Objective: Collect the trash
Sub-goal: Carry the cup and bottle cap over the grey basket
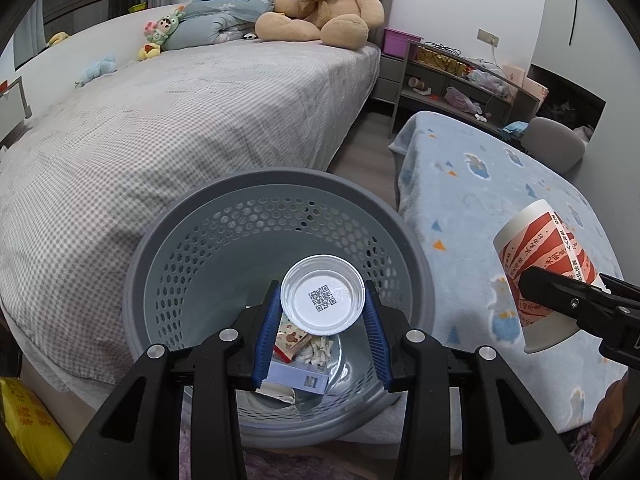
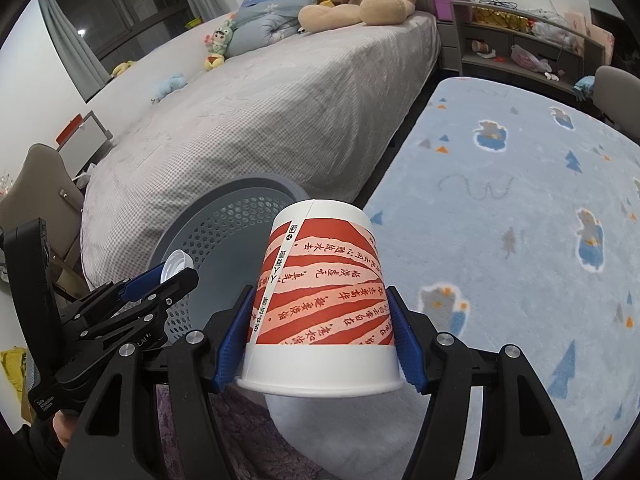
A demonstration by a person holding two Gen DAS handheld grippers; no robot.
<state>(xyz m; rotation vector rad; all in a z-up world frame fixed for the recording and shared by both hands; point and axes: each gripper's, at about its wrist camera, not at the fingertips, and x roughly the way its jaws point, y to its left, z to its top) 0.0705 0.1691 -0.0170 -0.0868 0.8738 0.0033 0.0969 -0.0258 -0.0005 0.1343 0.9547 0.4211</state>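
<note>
A white paper cup [image 2: 320, 300] banded in red and pink stripes with red lettering; a white plastic lid [image 1: 322, 295] printed with a black QR code. Behind, a grey perforated plastic basket [image 1: 208, 256], a grey-checked bed [image 1: 180, 120] and a pale blue blanket [image 2: 520, 220] patterned with orange and blue triangles.

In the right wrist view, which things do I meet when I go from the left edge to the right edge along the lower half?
Left gripper holding a small white cup → grey perforated basket → red-striped paper cup in the right gripper → light blue blanket.
</note>
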